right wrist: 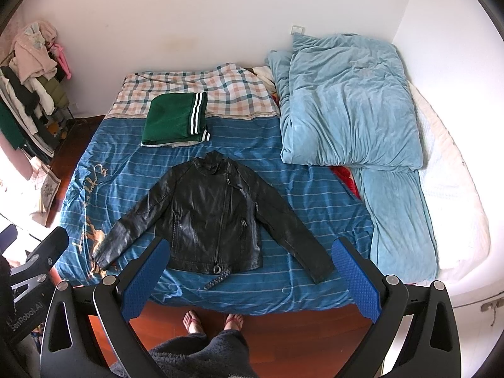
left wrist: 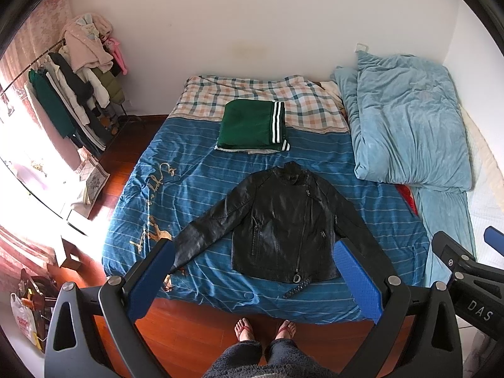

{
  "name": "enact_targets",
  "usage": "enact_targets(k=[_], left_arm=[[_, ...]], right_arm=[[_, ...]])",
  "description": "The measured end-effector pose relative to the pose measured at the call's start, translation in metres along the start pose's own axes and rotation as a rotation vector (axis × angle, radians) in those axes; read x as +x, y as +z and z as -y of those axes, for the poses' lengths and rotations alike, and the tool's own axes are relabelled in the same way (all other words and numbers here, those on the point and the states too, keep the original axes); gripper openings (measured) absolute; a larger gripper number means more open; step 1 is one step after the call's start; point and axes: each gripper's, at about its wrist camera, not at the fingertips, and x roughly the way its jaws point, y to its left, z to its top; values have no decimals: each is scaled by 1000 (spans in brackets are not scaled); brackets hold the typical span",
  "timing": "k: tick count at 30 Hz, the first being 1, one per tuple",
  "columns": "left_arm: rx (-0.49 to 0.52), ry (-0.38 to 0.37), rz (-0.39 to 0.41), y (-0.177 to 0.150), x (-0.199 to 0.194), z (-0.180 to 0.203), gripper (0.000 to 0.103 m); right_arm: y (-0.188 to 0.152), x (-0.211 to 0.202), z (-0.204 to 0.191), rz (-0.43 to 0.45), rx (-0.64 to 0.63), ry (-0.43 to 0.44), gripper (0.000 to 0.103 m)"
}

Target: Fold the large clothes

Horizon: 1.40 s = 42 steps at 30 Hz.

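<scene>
Blue striped bedding covers the bed [left wrist: 201, 189], where a black leather jacket [left wrist: 283, 220] lies flat, sleeves spread, below a folded green garment [left wrist: 252, 126]. Left hand-held gripper [left wrist: 255, 280] and right hand-held gripper [right wrist: 252, 280] hover wide apart, seemingly above its hem, touching nothing.

Hidden or unreadable items

Black jacket [left wrist: 283, 223]: cuffs behind blue pads. Gold script on blue bedcover [left wrist: 201, 189]: illegible. Clothes rack [left wrist: 72, 88]: cut by frame edge.
</scene>
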Motion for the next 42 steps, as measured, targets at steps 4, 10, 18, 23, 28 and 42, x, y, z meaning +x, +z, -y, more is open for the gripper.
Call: enact_targets(k=[4, 10, 18, 23, 28, 42], left_arm=[[-1, -2, 0, 1, -1, -2, 103], [-3, -5, 1, 1, -2, -1, 103], [0, -12, -4, 2, -1, 3, 103], [18, 23, 32, 13, 19, 4, 103], [47, 90, 88, 22, 74, -1, 103], [70, 278, -118, 5, 315, 42, 103]], right_arm=[[-1, 0, 0, 1, 0, -1, 103], [-1, 0, 0, 1, -1, -1, 103], [1, -1, 0, -4, 6, -4, 103], [7, 14, 11, -35, 81, 31, 103], [-2, 74, 37, -41, 233, 49, 103], [-169, 413, 232, -361, 994, 99, 68]])
